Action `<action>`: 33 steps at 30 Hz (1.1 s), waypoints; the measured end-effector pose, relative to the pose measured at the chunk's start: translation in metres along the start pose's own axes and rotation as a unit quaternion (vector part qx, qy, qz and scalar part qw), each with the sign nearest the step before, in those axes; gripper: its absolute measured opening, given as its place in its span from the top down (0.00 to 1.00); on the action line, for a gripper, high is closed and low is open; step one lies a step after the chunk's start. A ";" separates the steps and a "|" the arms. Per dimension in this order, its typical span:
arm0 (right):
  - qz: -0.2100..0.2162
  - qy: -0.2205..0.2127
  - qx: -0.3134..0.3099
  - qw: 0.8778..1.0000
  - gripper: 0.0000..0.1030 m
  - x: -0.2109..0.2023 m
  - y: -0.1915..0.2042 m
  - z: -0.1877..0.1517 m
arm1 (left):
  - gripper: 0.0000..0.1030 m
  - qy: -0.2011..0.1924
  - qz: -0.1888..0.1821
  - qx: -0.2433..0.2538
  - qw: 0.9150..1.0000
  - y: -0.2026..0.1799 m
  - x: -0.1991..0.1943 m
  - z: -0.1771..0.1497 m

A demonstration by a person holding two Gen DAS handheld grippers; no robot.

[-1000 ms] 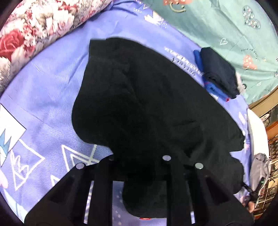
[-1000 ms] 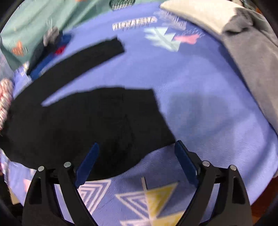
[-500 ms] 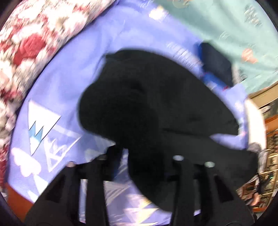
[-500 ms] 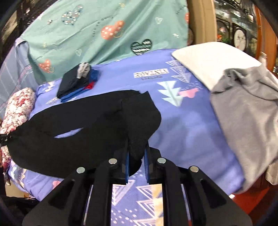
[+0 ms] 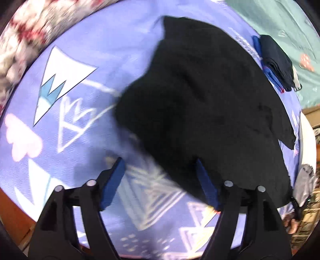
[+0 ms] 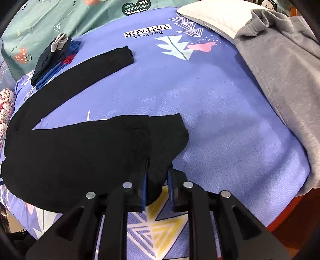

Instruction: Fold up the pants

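Note:
Black pants (image 6: 80, 148) lie spread on a purple patterned bedsheet (image 6: 220, 120), one leg (image 6: 96, 66) stretching toward the back left. My right gripper (image 6: 157, 176) is shut on the hem end of the near leg, which bunches up between the blue pads. In the left wrist view the waist end of the pants (image 5: 200, 96) lies in a heap. My left gripper (image 5: 160, 180) is open and empty just above the sheet, its right finger (image 5: 206, 184) at the edge of the black cloth.
A folded stack of dark blue clothes (image 6: 54, 58) lies at the back left, also in the left wrist view (image 5: 278, 64). A grey garment (image 6: 284, 70) and a white pillow (image 6: 216, 16) lie at the right. A floral pillow (image 5: 30, 30) lies at the left. Green sheet (image 6: 60, 18) behind.
My left gripper has let go of the pants and opened, and the cloth has dropped onto the sheet. My right gripper closed on the leg hem and still holds it, lower over the bed.

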State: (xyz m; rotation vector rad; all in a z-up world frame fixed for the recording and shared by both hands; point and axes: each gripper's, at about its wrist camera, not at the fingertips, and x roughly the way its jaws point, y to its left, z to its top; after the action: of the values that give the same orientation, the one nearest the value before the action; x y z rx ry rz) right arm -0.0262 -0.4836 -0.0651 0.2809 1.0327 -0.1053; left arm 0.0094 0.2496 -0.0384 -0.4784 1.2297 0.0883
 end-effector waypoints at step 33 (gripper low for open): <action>0.007 -0.004 0.012 1.000 0.72 0.007 -0.004 -0.006 | 0.22 -0.016 -0.009 -0.036 0.999 0.015 0.010 0.025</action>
State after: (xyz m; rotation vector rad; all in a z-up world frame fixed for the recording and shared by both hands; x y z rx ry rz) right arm -0.0287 -0.4854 -0.0748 0.3104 1.0221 -0.1061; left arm 0.0301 0.2716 -0.0459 -0.5485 1.1934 0.1249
